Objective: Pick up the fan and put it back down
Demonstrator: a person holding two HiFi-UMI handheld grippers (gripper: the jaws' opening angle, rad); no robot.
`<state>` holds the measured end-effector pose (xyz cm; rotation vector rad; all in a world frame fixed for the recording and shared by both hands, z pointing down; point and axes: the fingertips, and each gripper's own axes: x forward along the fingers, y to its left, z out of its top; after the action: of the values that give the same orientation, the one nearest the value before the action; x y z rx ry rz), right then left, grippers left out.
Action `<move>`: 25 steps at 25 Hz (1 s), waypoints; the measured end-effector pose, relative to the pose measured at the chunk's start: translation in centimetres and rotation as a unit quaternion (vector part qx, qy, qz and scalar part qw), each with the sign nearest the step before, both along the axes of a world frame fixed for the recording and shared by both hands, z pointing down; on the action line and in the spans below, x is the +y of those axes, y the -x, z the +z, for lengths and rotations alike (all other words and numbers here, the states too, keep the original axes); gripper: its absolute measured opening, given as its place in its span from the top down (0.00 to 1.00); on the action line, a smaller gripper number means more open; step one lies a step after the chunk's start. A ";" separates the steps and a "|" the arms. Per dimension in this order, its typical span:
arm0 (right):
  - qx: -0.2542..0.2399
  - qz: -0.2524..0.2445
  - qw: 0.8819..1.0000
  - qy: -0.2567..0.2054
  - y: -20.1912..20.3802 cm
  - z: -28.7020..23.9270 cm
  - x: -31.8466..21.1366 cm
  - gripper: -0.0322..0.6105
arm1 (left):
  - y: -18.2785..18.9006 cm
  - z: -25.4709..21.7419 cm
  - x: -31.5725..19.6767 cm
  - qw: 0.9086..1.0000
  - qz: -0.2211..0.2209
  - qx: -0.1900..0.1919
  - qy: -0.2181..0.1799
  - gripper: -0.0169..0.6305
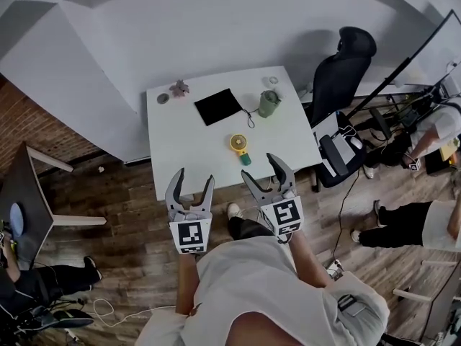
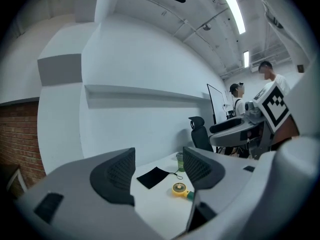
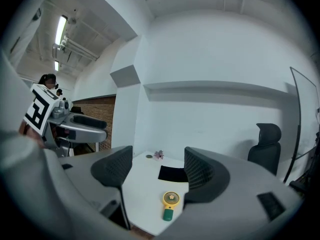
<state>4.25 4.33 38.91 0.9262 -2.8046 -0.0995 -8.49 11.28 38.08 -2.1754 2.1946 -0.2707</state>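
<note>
A small yellow hand fan with a green handle (image 1: 240, 146) lies flat on the white table (image 1: 187, 139), near its front edge. Both grippers hang in front of that edge, off the table and short of the fan. My left gripper (image 1: 194, 176) is open and holds nothing. My right gripper (image 1: 259, 166) is also open and empty, its tips closest to the fan's handle. In the left gripper view the fan (image 2: 179, 188) shows low between the jaws of the left gripper (image 2: 159, 171). In the right gripper view the fan (image 3: 170, 202) lies below the gap of the right gripper (image 3: 158, 169).
On the table behind the fan lie a black pad (image 1: 218, 106), a green cup (image 1: 269, 104) with a cord, and a small pink ornament (image 1: 178, 88). A black office chair (image 1: 346, 63) stands at the right, with people beyond it. A wooden side table (image 1: 21, 186) is at the left.
</note>
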 end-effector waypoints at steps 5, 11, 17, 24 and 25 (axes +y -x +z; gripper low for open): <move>0.001 -0.005 1.000 0.009 1.0 0.5 -3.7 0.44 | 1.0 0.5 -3.4 1.000 -0.006 0.000 0.009 0.52; 0.004 -0.010 1.000 0.024 2.0 1.6 -7.8 0.44 | 2.1 1.3 -7.4 1.000 -0.011 -0.001 0.024 0.52; 0.014 -0.014 0.999 0.045 2.9 3.7 -10.9 0.44 | 3.0 2.8 -10.7 0.999 -0.010 -0.003 0.041 0.52; 0.029 -0.014 0.997 0.070 2.9 6.2 -13.0 0.43 | 3.1 4.7 -13.3 0.998 -0.004 -0.005 0.066 0.52; 0.033 -0.014 0.997 0.075 3.0 6.7 -13.3 0.43 | 3.2 5.1 -13.7 0.998 -0.003 -0.004 0.070 0.52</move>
<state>1.26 -8.95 45.60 0.8345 -2.7221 0.0736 -11.70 -2.40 43.14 -2.2328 2.2408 -0.4471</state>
